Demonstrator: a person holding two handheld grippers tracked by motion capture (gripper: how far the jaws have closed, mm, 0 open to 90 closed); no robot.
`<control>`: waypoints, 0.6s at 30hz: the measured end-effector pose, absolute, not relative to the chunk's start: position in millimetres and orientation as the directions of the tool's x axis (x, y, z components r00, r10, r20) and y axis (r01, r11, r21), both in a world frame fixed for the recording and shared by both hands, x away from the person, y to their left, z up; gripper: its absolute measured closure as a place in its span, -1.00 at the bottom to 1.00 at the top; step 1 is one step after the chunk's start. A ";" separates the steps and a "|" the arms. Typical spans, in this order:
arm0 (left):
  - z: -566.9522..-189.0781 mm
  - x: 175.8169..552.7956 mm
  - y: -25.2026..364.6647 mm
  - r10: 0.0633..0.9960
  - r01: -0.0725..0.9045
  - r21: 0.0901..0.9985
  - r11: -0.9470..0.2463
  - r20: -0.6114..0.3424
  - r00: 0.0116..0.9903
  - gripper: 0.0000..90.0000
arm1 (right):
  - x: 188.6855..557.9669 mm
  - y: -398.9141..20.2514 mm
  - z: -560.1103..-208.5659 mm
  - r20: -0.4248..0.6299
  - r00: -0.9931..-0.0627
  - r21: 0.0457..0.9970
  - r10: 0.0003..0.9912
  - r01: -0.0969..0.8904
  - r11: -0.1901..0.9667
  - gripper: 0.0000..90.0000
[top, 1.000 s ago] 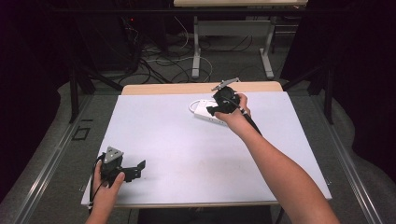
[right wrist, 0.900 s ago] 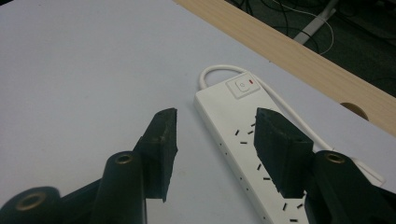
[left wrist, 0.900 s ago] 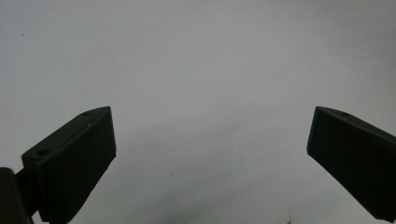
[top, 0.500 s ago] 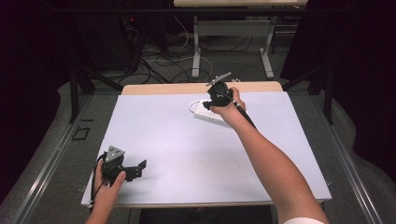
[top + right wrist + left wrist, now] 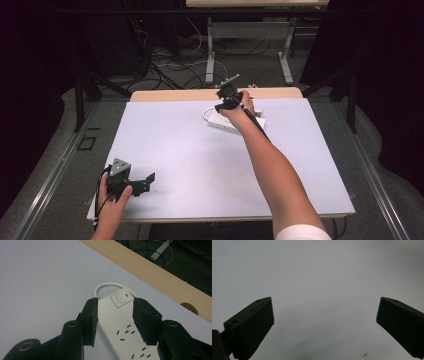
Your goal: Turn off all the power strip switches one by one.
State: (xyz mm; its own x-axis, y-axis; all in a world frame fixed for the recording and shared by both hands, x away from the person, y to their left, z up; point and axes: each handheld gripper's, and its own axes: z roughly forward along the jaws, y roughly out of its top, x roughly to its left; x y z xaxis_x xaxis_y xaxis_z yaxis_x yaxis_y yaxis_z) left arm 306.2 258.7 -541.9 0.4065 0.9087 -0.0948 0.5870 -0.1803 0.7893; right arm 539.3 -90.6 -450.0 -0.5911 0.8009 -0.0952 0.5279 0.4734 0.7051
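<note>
right gripper view: power strip (image 5: 125,332) between fingers (image 5: 91,315) (untouched)

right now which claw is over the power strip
The right claw, at the table's far edge: its jaws straddle the switch end of the power strip. The left claw rests near the front left corner, over bare tabletop.

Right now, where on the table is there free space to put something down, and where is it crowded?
The wide white middle of the table, between the left tool at the near left corner and the power strip at the far edge, is bare. The near right side is crossed by the forearm. It is crowded around the strip, where the right tool straddles it.
</note>
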 end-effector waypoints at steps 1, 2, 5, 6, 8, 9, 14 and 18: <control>-542.2 306.4 258.2 0.908 0.586 0.790 -0.179 -0.096 0.407 -0.97 | 539.9 -90.1 -450.6 -0.078 -0.581 0.709 0.810 0.539 0.455 0.25; -542.3 306.3 257.8 0.908 0.587 0.790 -0.178 -0.097 0.407 -0.97 | 541.5 -90.6 -451.7 -0.078 -0.576 0.708 0.814 0.543 0.452 0.25; -542.2 306.1 257.5 0.908 0.587 0.789 -0.178 -0.097 0.407 -0.97 | 545.4 -90.7 -455.8 -0.065 -0.561 0.701 0.825 0.563 0.439 0.27; -542.2 306.1 257.7 0.909 0.587 0.790 -0.176 -0.099 0.406 -0.97 | 548.1 -90.5 -459.4 -0.061 -0.556 0.695 0.829 0.572 0.435 0.28; -541.9 306.0 258.8 0.910 0.590 0.788 -0.176 -0.098 0.403 -0.97 | 549.4 -90.4 -461.1 -0.063 -0.558 0.692 0.828 0.573 0.439 0.29; -542.0 305.9 259.0 0.911 0.593 0.787 -0.169 -0.105 0.399 -0.97 | 550.3 -89.6 -462.5 -0.050 -0.557 0.691 0.829 0.580 0.431 0.31; -543.0 306.5 260.0 0.911 0.596 0.786 -0.165 -0.110 0.397 -0.97 | 557.3 -90.0 -467.4 -0.056 -0.554 0.693 0.830 0.577 0.432 0.41; -543.8 306.2 260.0 0.911 0.598 0.785 -0.164 -0.112 0.397 -0.97 | 562.3 -89.3 -470.6 -0.042 -0.548 0.697 0.835 0.583 0.418 0.47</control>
State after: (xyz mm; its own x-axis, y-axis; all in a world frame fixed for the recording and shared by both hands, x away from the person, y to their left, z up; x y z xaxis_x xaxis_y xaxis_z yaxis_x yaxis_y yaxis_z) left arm 306.2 260.0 -543.8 0.3972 0.9108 -0.1123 0.5978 -0.1640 0.7847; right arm 562.3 -89.3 -470.6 -0.5480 0.8354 -0.0424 0.5828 0.4177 0.6970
